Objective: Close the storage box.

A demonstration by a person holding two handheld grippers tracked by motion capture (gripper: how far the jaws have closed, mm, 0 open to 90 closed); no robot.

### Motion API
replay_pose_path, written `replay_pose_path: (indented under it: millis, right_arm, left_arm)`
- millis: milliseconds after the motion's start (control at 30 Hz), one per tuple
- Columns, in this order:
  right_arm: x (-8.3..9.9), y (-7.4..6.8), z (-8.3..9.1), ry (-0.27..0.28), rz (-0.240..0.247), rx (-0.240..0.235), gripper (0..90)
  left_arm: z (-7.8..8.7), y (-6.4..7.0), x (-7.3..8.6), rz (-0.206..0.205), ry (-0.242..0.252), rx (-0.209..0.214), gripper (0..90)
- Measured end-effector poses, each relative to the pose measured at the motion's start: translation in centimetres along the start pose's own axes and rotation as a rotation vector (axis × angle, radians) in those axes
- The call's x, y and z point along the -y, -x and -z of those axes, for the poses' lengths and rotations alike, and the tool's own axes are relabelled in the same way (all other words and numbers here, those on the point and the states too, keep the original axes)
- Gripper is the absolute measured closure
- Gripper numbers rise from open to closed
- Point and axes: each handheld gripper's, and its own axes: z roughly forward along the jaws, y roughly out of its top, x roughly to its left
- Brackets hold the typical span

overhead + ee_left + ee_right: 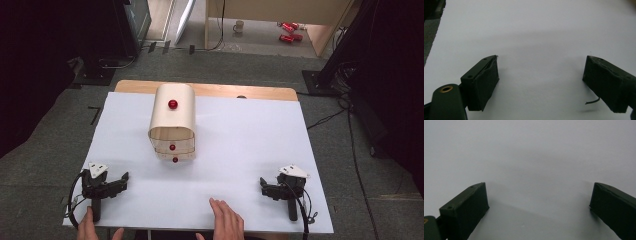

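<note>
A cream wooden box (172,122) with a rounded top stands on the white table cover (250,135), left of centre. It has one red knob (172,104) on top and two red knobs (172,147) on its near face. My left gripper (120,182) lies on the cover at the near left, jaws pointing right. Its jaws are open over bare white surface in the left gripper view (541,60). My right gripper (263,186) lies at the near right, jaws pointing left. It is open with nothing between the jaws in the right gripper view (539,185).
A person's left hand (92,227) is by the left gripper's handle, and the right hand (225,222) rests flat at the near edge. The wooden table edge (225,90) shows behind the cover. A mug (239,26) and red cans (290,31) lie on the floor beyond.
</note>
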Motion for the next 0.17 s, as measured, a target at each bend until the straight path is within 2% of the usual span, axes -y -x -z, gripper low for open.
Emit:
replay_pose_path:
  millis: [167]
  right_arm:
    - [0.0,0.0,0.0,0.0,0.0,0.0,1.5]
  left_arm:
    - [0.0,0.0,0.0,0.0,0.0,0.0,13.2]
